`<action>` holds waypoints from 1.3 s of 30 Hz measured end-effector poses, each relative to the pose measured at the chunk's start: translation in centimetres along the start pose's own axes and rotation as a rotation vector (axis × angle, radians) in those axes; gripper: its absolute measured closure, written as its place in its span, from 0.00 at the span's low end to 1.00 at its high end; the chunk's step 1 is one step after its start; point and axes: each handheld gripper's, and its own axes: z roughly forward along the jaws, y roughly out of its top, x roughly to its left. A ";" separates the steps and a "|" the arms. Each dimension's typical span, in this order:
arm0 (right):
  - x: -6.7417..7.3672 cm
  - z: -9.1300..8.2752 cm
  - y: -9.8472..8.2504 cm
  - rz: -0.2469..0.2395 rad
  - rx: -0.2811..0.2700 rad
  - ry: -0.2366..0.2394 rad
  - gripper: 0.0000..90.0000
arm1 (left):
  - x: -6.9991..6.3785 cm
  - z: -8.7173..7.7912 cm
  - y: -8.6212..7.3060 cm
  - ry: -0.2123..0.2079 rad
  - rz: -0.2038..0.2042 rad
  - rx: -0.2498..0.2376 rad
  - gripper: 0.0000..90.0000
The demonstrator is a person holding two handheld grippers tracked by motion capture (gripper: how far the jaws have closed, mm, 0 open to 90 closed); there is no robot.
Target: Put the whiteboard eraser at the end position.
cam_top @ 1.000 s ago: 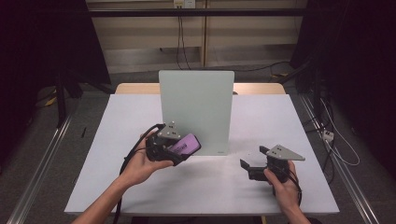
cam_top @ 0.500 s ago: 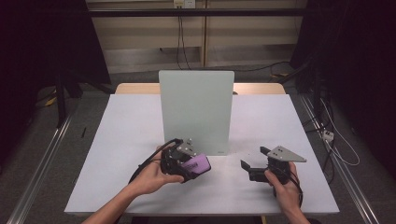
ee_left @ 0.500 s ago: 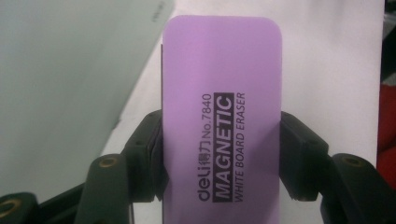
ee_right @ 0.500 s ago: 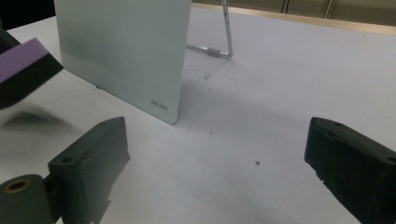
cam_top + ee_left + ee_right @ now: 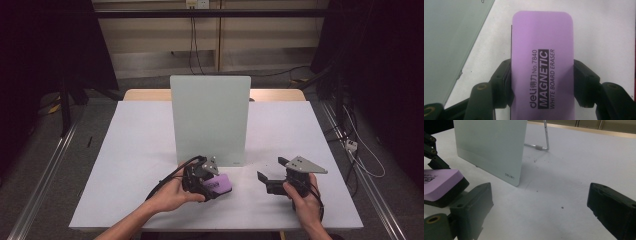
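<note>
A purple whiteboard eraser (image 5: 541,32) printed with "MAGNETIC WHITE BOARD ERASER" is clamped by its long sides in my left gripper (image 5: 542,68). From above, the eraser (image 5: 220,182) sits low over the white table (image 5: 135,145), just in front of the upright pale green whiteboard (image 5: 210,120), with the left gripper (image 5: 212,185) shut on it. My right gripper (image 5: 272,169) rests to the right, and its jaws stand wide apart. In the right gripper view, only bare table lies between the jaws of the right gripper (image 5: 541,195). The eraser (image 5: 441,182) lies at the left there.
The whiteboard (image 5: 491,142) stands on a thin metal leg (image 5: 546,137) behind it. Small dark specks dot the table near its base. A dark floor with rails and cables surrounds the table.
My left hand has carried the eraser down and to the right, away from the board face toward the table. The right gripper has stayed where it was.
</note>
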 end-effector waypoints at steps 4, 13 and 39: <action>0.1 0.0 0.0 0.000 0.004 0.001 0.07 | 0.1 0.5 0.0 -0.002 -0.005 0.006 0.45; 0.0 0.1 0.0 0.002 0.003 -0.001 0.07 | 0.3 0.9 -0.2 -0.011 -0.026 -0.008 0.44; 0.1 0.1 0.0 -0.001 0.007 -0.003 0.07 | 2.3 -4.2 -4.4 0.178 -0.218 -0.272 0.07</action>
